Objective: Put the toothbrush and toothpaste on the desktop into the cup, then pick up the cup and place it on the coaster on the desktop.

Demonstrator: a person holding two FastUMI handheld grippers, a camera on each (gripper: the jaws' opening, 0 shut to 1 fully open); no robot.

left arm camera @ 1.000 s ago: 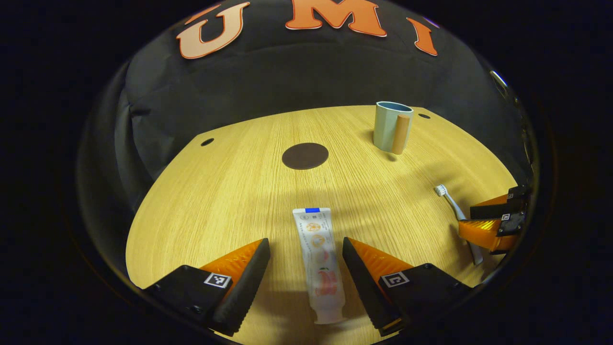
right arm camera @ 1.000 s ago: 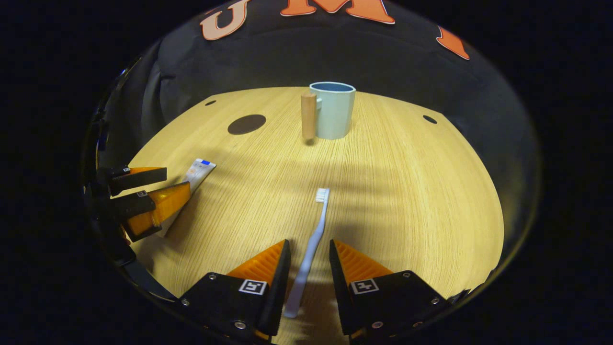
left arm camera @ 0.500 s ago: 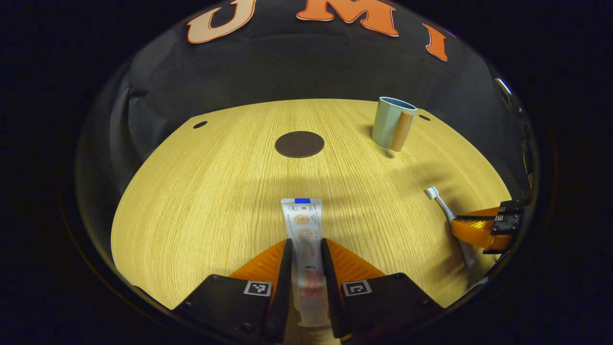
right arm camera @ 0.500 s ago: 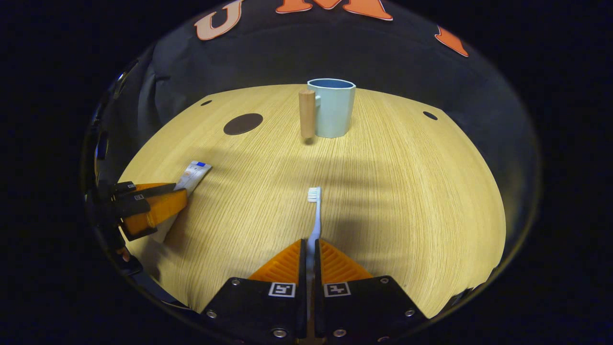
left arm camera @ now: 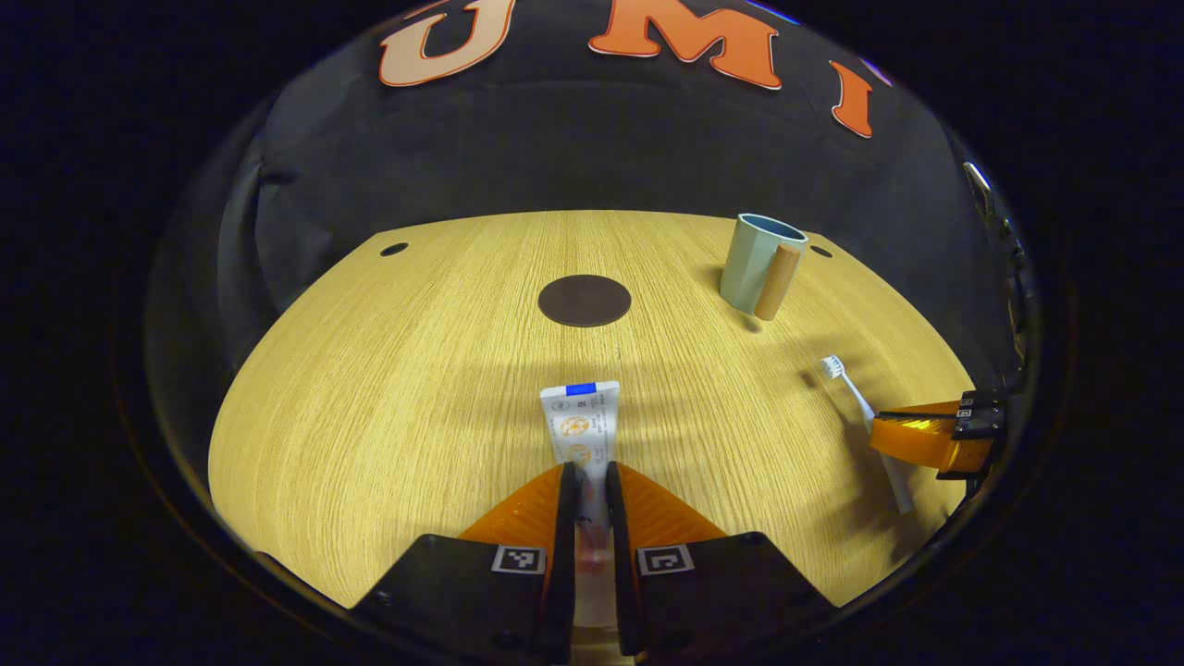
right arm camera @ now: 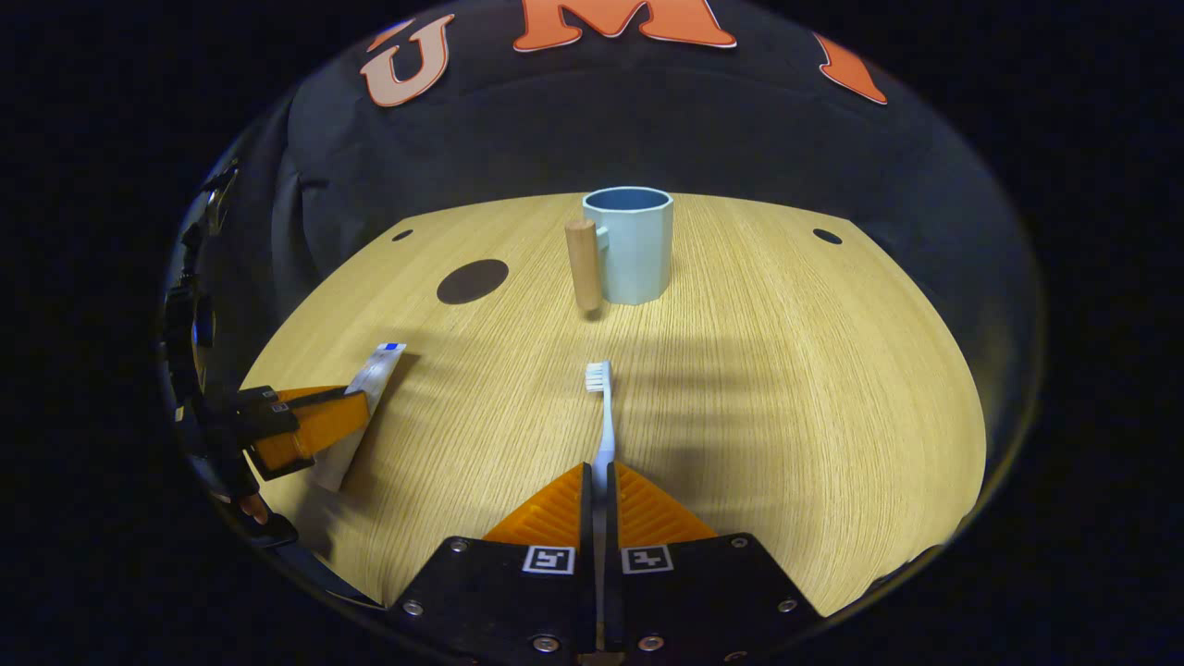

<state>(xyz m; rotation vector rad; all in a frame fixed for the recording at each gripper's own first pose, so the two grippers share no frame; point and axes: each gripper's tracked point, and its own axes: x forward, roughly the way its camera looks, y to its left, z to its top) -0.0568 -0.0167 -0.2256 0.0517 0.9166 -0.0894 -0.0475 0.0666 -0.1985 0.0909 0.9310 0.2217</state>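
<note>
In the left gripper view, the left tongs [left arm camera: 589,481] are closed on the toothpaste [left arm camera: 583,425] at bottom centre, above the wooden surface [left arm camera: 370,388]. In the right gripper view, the right tongs [right arm camera: 599,481] pinch the toothbrush [right arm camera: 603,416] at bottom centre. The cup [right arm camera: 629,245] stands upright at upper centre, the dark coaster [right arm camera: 473,281] to its left.

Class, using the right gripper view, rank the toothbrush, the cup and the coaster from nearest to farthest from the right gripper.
1. toothbrush: clamped between the right gripper fingers, head pointing ahead.
2. cup: straight ahead, upright on the desktop, wooden handle on its left.
3. coaster: ahead and to the left, slightly farther than the cup; a close call.
</note>
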